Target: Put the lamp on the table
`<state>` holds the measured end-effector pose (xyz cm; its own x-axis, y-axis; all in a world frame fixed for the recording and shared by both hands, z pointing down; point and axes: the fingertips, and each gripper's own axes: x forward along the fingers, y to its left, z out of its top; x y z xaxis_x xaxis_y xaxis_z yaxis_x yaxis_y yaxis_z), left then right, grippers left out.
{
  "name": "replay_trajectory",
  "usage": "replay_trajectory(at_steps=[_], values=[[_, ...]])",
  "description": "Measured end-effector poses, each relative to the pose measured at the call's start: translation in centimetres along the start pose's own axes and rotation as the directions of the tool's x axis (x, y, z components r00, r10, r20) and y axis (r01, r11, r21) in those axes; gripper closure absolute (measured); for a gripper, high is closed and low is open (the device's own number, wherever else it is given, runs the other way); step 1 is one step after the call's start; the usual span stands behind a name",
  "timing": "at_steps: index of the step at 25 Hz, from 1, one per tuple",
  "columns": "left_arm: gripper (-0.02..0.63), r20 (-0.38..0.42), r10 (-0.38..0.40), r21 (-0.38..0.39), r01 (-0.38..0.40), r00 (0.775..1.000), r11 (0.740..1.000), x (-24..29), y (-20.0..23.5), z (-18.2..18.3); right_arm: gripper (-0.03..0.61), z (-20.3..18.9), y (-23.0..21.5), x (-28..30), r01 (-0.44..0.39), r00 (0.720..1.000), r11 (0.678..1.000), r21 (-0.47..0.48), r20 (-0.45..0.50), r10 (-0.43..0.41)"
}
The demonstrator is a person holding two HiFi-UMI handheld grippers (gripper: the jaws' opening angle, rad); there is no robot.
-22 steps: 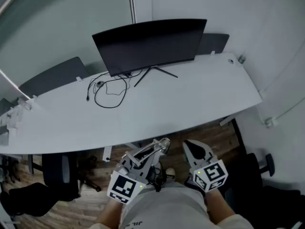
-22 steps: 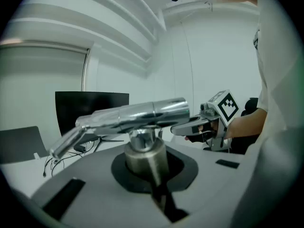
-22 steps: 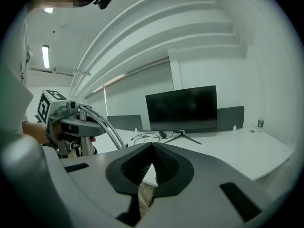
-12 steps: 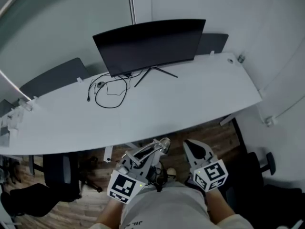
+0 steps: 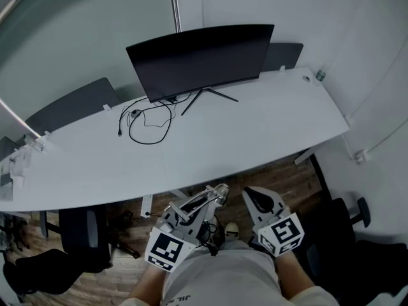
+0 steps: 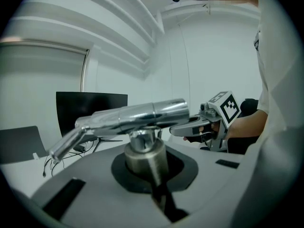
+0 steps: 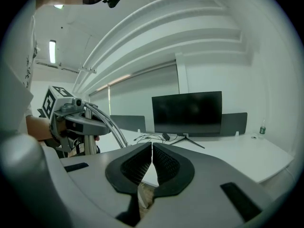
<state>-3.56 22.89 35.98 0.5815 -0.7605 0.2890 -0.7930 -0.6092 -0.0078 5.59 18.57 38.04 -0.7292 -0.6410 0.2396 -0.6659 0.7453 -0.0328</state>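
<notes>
A silver metal lamp (image 5: 203,203) hangs in the air below the white table's (image 5: 255,139) near edge, above the wooden floor. My left gripper (image 5: 189,213) is shut on it. In the left gripper view the jaws clamp the lamp's round post (image 6: 144,156), and its shiny tube (image 6: 137,115) lies across above them. My right gripper (image 5: 251,194) is beside it on the right, shut and empty; its ribbed pads (image 7: 164,164) meet. The lamp's thin curved arms (image 7: 108,122) show at the left of the right gripper view.
A black curved monitor (image 5: 201,56) stands at the table's back, with a coil of black cable (image 5: 146,123) to its left. A small bottle (image 5: 320,75) sits at the far right corner. Office chairs stand under the table at left (image 5: 83,234) and at right (image 5: 344,225).
</notes>
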Motion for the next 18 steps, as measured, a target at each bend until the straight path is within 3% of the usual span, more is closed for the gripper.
replay_trajectory(at_steps=[10,18], values=[[0.612,0.016,-0.016,0.014,0.016,1.0,1.0,-2.2,1.0,-1.2,0.546,-1.6,0.6,0.0,0.098,0.995,0.988,0.118,-0.028,-0.095],[0.612,-0.004,-0.012,-0.009,0.012,1.0,1.0,-2.6,2.2,-1.5,0.546,-1.7,0.5,1.0,0.092,0.996,0.987,0.134,-0.022,-0.09]])
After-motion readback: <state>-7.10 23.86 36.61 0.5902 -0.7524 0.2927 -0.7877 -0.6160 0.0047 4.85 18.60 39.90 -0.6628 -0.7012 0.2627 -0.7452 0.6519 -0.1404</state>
